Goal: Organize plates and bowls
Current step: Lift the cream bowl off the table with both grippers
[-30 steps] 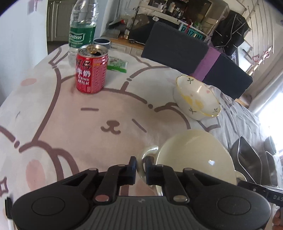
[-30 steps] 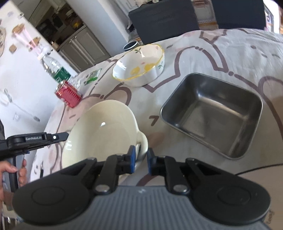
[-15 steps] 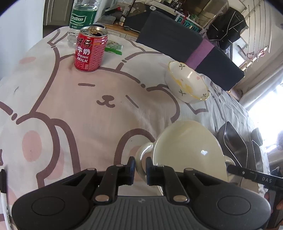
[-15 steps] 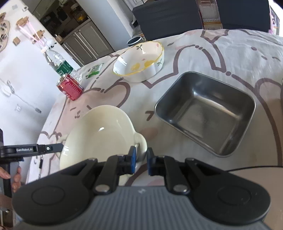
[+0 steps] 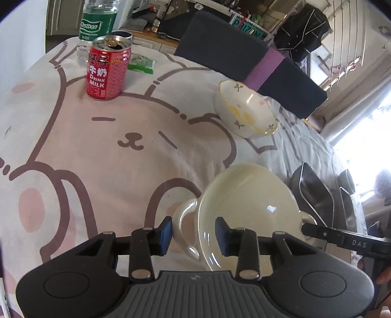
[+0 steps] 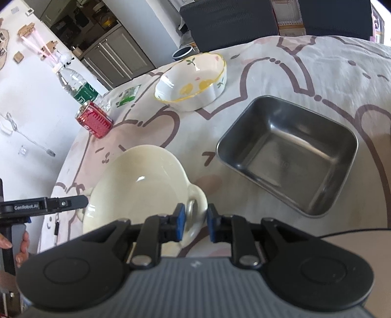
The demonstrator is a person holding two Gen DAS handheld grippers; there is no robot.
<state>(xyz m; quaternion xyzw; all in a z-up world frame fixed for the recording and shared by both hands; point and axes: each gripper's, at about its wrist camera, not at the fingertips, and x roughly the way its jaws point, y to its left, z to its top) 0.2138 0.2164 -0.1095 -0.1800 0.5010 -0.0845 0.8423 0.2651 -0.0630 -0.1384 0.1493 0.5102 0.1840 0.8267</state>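
Note:
A cream bowl with two loop handles (image 5: 246,210) (image 6: 139,186) rests on the bear-print tablecloth (image 5: 102,151). My left gripper (image 5: 193,232) is at its left handle (image 5: 184,225). Its jaws are opening, with the handle and a bit of the rim between pads that no longer press. My right gripper (image 6: 195,221) straddles the opposite handle (image 6: 196,203); its jaws are opening too, and the pads stand just off the loop. A flowered white bowl (image 5: 244,110) (image 6: 193,83) sits farther back. A square steel pan (image 6: 288,151) (image 5: 312,193) lies to the right.
A red milk can (image 5: 107,71) (image 6: 95,119), a water bottle (image 5: 97,22) and a green packet (image 5: 141,63) stand at the far left of the table. A dark chair back (image 5: 244,56) rises behind the far edge. A cable (image 6: 354,231) runs near the pan.
Both grippers were shut on the cream bowl's handles; now both pairs of jaws have parted, the left far wider. The left view has tipped downward a little.

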